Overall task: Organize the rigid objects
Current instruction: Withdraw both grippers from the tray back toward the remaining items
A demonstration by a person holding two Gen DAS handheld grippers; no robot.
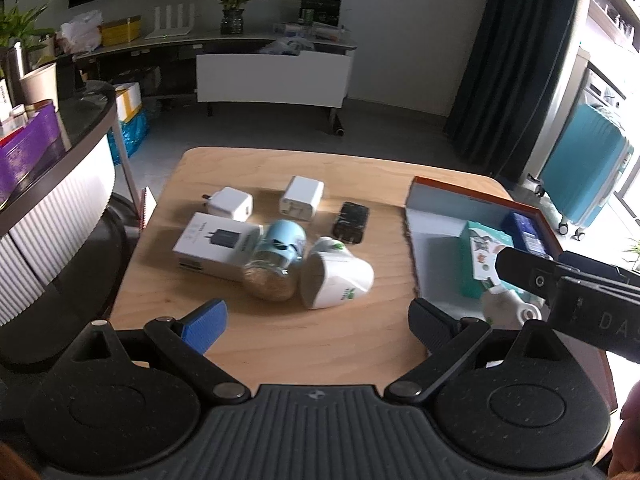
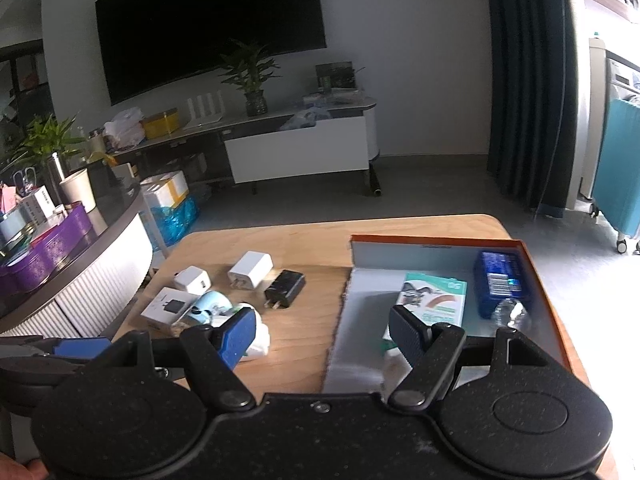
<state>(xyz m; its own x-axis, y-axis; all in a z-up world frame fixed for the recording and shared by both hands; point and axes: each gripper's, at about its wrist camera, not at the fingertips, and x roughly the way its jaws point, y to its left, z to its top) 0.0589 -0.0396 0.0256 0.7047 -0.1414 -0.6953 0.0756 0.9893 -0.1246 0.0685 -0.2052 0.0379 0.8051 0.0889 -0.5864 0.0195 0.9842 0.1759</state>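
On the wooden table [image 1: 320, 344] lie a tipped white mug [image 1: 340, 276], a glass jar with a pale blue lid [image 1: 276, 260], a white charger box [image 1: 218, 246], two white chargers [image 1: 232, 204] [image 1: 302, 198] and a black charger [image 1: 354, 222]. To the right, an orange-rimmed box [image 1: 460, 192] holds a teal carton [image 1: 482, 256], a blue pack [image 1: 524, 234] and a white object [image 1: 508, 308]. My left gripper [image 1: 316, 326] is open, just short of the mug and jar. My right gripper [image 2: 322, 336] is open over the box's [image 2: 440, 242] left wall, with nothing between its fingers.
A curved counter [image 1: 60, 184] with a purple box and a paper cup stands close on the left. A teal suitcase [image 1: 584, 168] is beyond the table's right corner. The media shelf [image 1: 276, 76] and the plant are far back across open floor.
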